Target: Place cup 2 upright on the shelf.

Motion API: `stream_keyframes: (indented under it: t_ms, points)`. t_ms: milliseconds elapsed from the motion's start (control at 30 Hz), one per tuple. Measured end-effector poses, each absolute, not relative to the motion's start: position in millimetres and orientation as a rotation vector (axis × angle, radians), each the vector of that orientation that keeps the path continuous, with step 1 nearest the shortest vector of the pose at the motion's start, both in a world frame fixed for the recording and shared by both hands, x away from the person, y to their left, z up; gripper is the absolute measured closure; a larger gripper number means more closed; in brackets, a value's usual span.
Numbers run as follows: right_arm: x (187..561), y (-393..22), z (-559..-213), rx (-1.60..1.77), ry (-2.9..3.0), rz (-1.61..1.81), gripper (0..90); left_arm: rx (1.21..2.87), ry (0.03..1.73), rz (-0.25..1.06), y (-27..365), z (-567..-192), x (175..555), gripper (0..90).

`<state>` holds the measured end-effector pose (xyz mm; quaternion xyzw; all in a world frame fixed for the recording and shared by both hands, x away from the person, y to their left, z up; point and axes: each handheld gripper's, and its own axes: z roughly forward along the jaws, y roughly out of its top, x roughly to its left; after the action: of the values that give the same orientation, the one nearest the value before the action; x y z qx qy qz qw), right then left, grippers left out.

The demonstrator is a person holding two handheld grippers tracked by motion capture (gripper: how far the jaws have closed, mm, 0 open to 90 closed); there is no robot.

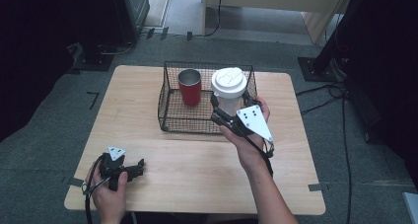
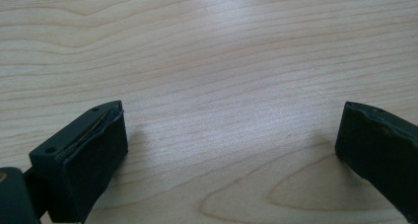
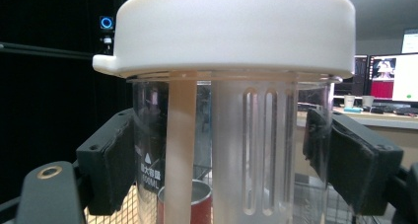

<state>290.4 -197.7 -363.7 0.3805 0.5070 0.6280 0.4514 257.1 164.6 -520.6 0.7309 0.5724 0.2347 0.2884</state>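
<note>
Right gripper (image 1: 215, 107) fingers clamp clear white-lidded plastic jug (image 1: 229, 90) above black wire basket (image 1: 170, 113) | placement unfinished | left gripper (image 1: 139, 166) fingers open, idle on wooden surface (image 1: 197, 165)

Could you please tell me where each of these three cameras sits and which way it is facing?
High view: above the person's side, looking forward and down at the table and wire basket; forearms, both hands show.
Left gripper view: on the left hand-held gripper, facing bare tabletop; open jaws show.
Right gripper view: on the right hand-held gripper, looking level at the clear jug it clamps.
Shared: high and right views show jug and red cup.
</note>
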Motion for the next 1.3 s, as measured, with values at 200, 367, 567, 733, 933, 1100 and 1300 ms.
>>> stream_keyframes:
  t_ms: [200, 367, 567, 733, 933, 1100, 1300]
  points:
    - [306.1, -189.1, -359.4, 0.946, 1.244, 1.565, 16.2, 1.950, 1.528, 0.627, 164.6, -520.6, 257.1, 0.0]
    - [321.5, -184.4, -357.7, 0.950, 1.239, 1.554, 16.2, 1.952, 1.528, 0.626, 164.7, -520.6, 257.1, 0.0]
    - [341.7, -181.9, -358.7, 0.953, 1.237, 1.531, 16.2, 1.951, 1.528, 0.627, 164.6, -520.6, 257.1, 0.0]
    - [358.6, -181.2, -364.4, 0.975, 1.236, 1.518, 16.2, 1.949, 1.528, 0.628, 164.5, -520.7, 257.2, 0.0]
    - [377.9, -180.4, -374.4, 1.005, 1.251, 1.480, 16.1, 1.950, 1.528, 0.628, 164.5, -520.7, 257.2, 0.0]
    - [391.1, -178.3, -383.7, 1.042, 1.258, 1.466, 16.2, 1.953, 1.527, 0.627, 164.7, -520.6, 257.1, 0.0]
    - [404.5, -181.9, -394.6, 1.102, 1.255, 1.454, 16.2, 1.953, 1.527, 0.627, 164.7, -520.6, 257.1, 0.0]
